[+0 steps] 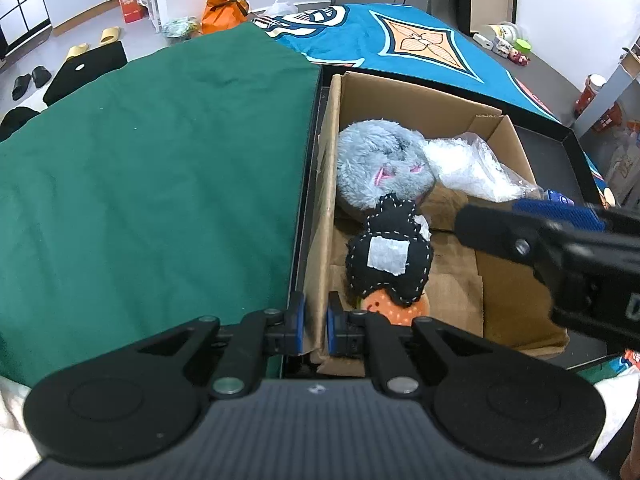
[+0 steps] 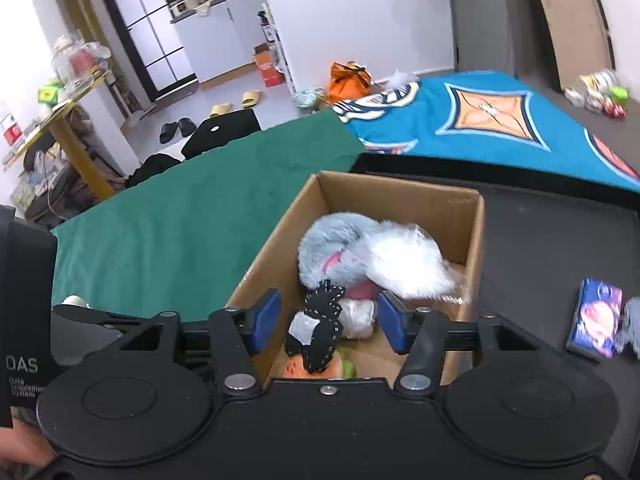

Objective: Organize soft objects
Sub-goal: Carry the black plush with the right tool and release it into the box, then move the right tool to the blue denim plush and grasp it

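Observation:
A cardboard box (image 1: 436,112) (image 2: 276,248) stands in a black tray (image 2: 540,248). In it lie a grey furry plush (image 1: 380,164) (image 2: 332,248), a white fluffy item in clear plastic (image 1: 472,168) (image 2: 408,260), a black stitched felt toy (image 1: 388,256) (image 2: 320,328) and an orange dotted toy (image 1: 392,308) beneath it. My left gripper (image 1: 315,322) is shut on the box's near left wall. My right gripper (image 2: 328,320) is open and empty above the box, over the black toy; it shows in the left wrist view (image 1: 560,216).
Green cloth (image 1: 160,184) covers the surface left of the box, a blue patterned cloth (image 1: 400,40) beyond. A blue packet (image 2: 596,320) and a grey fuzzy item (image 2: 632,324) lie in the tray at right. Floor clutter is far off.

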Motion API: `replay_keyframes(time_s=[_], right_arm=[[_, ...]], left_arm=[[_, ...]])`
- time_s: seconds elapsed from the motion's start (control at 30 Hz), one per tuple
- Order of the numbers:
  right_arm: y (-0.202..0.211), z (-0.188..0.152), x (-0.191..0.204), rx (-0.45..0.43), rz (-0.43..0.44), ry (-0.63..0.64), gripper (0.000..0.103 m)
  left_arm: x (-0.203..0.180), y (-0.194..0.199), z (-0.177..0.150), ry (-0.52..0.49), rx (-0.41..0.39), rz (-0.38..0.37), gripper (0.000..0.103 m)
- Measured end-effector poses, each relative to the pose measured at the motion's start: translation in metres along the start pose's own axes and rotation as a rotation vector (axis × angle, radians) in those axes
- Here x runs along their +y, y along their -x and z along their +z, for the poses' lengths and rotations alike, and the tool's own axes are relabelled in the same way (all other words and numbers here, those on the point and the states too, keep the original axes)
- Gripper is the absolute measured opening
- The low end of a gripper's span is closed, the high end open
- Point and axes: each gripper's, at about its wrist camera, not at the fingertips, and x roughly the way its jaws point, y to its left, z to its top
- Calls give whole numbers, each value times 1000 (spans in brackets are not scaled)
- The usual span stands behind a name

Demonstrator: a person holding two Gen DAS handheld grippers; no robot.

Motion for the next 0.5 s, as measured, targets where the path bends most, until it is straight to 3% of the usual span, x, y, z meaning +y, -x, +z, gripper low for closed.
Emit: replay_keyframes(time_s=[0.5], right_arm=[[30,-15,-52,-12,-80,-82,54]], left_arm=[[-20,7,9,-46,-26,68,14]])
